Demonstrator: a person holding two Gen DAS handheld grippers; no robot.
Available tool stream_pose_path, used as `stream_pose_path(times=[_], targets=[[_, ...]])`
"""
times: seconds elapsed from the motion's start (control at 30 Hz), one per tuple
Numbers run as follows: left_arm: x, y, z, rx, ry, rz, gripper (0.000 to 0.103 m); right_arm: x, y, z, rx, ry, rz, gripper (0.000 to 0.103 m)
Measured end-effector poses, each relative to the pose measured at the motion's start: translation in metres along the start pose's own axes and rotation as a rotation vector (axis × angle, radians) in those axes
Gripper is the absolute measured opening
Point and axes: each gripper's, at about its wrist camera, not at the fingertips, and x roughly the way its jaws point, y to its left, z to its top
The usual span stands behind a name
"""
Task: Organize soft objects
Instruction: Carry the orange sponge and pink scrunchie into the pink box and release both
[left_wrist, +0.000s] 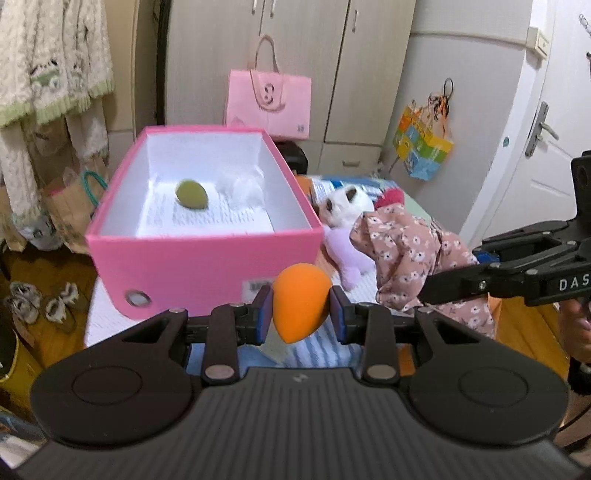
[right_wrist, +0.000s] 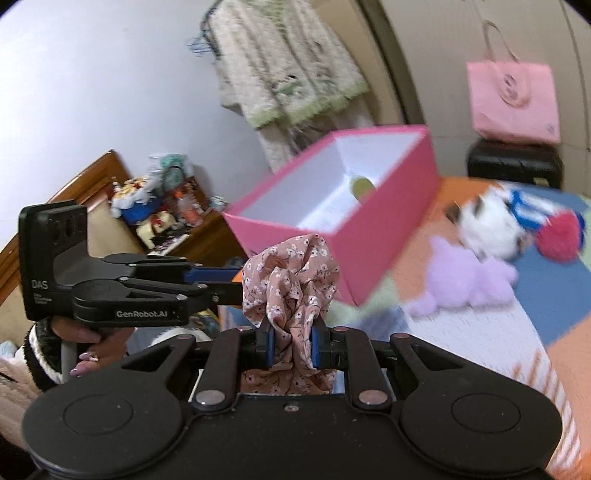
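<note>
Left tongs (left_wrist: 301, 314), matte black plastic with blue pads, clamped on an orange sponge (left_wrist: 300, 302): smooth, egg-shaped, pointed end down, held in front of the box. Right tongs (right_wrist: 290, 345), same make, pinched on a floral cloth (right_wrist: 291, 284): thin dusty-pink fabric with small white flowers, bunched into soft folds above the pads and hanging below them; from the left view it drapes beside the toys. Pink box (left_wrist: 207, 258): rectangular cardboard, open top, white inside, a round metal-ringed hole in its front wall, standing on a striped bedcover (left_wrist: 321, 349). Inside the box: a green sponge (left_wrist: 191, 194), egg-shaped, lying on printed paper, and a white fluffy item (left_wrist: 240, 184), too blurred to identify. Just right of the box: a lilac plush toy (left_wrist: 345, 254), a white plush toy (left_wrist: 347, 205) with dark patches, and a red pompom (right_wrist: 557, 234).
</note>
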Motion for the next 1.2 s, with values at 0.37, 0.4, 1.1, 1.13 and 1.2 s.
stream_pose_path(times=[0.37, 0.4, 1.1, 1.13, 1.2], targets=[[-0.005, 0.032, 0.048, -0.01, -0.11, -0.002, 0.032, 0.02, 0.014, 0.053, -0.102, -0.072, -0.003, 0.022], [-0.002, 0.035, 0.054, -0.01, -0.119, 0.002, 0.032, 0.023, 0.013, 0.06, -0.11, -0.078, -0.007, 0.022], [0.184, 0.116, 0.132, -0.161, 0.28, 0.188, 0.032, 0.21, -0.052, 0.165, -0.384, 0.293, -0.27, 0.022], [0.188, 0.115, 0.131, -0.166, 0.297, 0.193, 0.032, 0.219, -0.054, 0.165, -0.395, 0.322, -0.271, 0.022], [0.197, 0.115, 0.13, -0.17, 0.323, 0.209, 0.032, 0.233, -0.056, 0.163, -0.419, 0.361, -0.286, 0.022]])
